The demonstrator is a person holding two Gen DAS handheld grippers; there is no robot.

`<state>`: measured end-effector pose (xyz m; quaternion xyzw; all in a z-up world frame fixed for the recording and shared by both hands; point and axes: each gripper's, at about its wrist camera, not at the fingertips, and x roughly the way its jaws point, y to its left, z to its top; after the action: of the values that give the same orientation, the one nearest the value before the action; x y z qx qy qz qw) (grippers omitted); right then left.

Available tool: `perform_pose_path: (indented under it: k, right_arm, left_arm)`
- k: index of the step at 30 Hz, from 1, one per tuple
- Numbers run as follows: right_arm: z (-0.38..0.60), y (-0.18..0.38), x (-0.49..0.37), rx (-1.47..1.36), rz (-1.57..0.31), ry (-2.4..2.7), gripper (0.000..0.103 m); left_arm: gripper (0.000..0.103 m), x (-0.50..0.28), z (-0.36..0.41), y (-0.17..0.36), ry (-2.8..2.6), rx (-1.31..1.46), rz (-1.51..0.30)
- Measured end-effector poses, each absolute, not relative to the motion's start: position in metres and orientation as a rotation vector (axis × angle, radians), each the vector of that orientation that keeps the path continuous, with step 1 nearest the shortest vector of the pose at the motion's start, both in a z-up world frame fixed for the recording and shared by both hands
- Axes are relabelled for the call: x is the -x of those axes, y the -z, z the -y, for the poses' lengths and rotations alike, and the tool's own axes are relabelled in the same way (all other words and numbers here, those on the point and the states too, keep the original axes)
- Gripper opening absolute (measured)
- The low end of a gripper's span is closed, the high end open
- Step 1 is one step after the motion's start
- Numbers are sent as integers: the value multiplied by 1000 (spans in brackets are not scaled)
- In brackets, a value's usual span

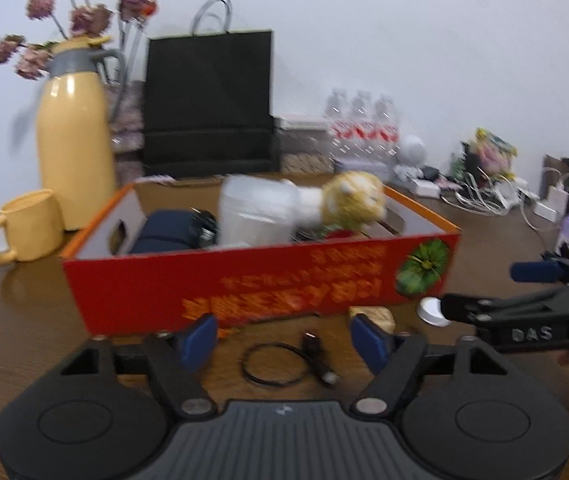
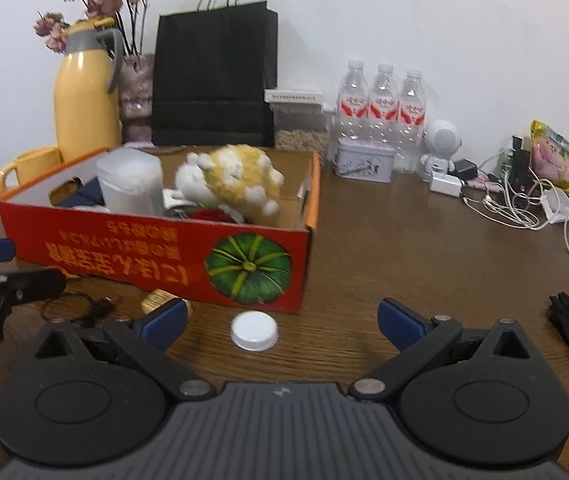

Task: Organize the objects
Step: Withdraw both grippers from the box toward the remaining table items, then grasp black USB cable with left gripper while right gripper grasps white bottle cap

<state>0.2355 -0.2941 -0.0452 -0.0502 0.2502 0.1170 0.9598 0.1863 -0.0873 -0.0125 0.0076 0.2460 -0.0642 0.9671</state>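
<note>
the left gripper [image 1: 284, 344], matte black plastic with blue rubbery pads, is hovering low over the dark brown wood-grain table [image 2: 424, 248] with its jaws spread and nothing pinched; a thin black cable coiled into a loop [image 1: 274, 366], ending in a small plug, is lying on the table between and just ahead of the pads, untouched. just beside its right pad a small golden, squarish, foil-like object [image 1: 376, 316] is sitting against the foot of the box; the blur is making its material hard to tell.

the right gripper [image 2: 282, 320], of the same ribbed black build, is holding its jaws wide apart and empty, with a round white plastic bottle cap [image 2: 254, 330] lying flat on the table between them, apart from both pads.

beyond these, the shallow red-and-orange cardboard box printed with a green pumpkin [image 2: 164, 256] is standing open, holding a fuzzy yellow-and-white plush toy [image 2: 232, 184], a frosted translucent plastic tub [image 2: 130, 184], a folded navy fabric item [image 1: 164, 234] and something dark red [image 2: 212, 214].

left of the box a glossy yellow ceramic mug [image 1: 24, 228] and a tall smooth yellow thermos jug with a grey collar and handle [image 2: 86, 100] are standing, with dried pinkish flowers [image 2: 100, 0] behind. a matte black paper bag with loop handles [image 2: 214, 76] is leaning at the white wall, and to its right three clear ribbed plastic water bottles with red labels [image 2: 382, 100] are lined up behind a pale rectangular tin [image 2: 364, 160]. a tangle of white cables [image 2: 512, 208] is sprawling at the far right.
</note>
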Motion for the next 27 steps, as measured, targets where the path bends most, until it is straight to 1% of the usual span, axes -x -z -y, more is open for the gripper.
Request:
perform_pose_path:
  k: [1, 3, 5, 8, 19, 20, 22, 24, 26, 27]
  right_arm:
    - [296, 47, -238, 104, -517, -237, 103]
    - [299, 50, -241, 111, -539, -228, 103]
    - [301, 52, -244, 119, -556, -225, 103]
    - [304, 54, -248, 114, -580, -238, 103]
    - [297, 61, -261, 113, -664, -299, 103]
    - [298, 62, -264, 99, -677, -298, 103]
    - [299, 62, -267, 73, -691, -291, 99]
    - [298, 62, -268, 69, -687, -279, 98]
    - [296, 62, -267, 77, -683, -283, 93]
    - [296, 61, -266, 76, -678, -285, 88]
  left_arm:
    - [67, -187, 91, 14, 137, -16, -510]
    - [60, -192, 98, 18, 146, -19, -541]
    - [50, -196, 105, 21, 152, -17, -578]
    - [42, -203, 110, 26, 159, 3, -637]
    - [41, -215, 118, 28, 89, 35, -667]
    - [37, -216, 119, 28, 84, 31, -667]
    - [33, -217, 118, 27, 71, 31, -668]
    - [33, -219, 115, 27, 72, 56, -669]
    - [34, -219, 113, 26, 68, 66, -668]
    - [35, -219, 113, 26, 63, 63, -667]
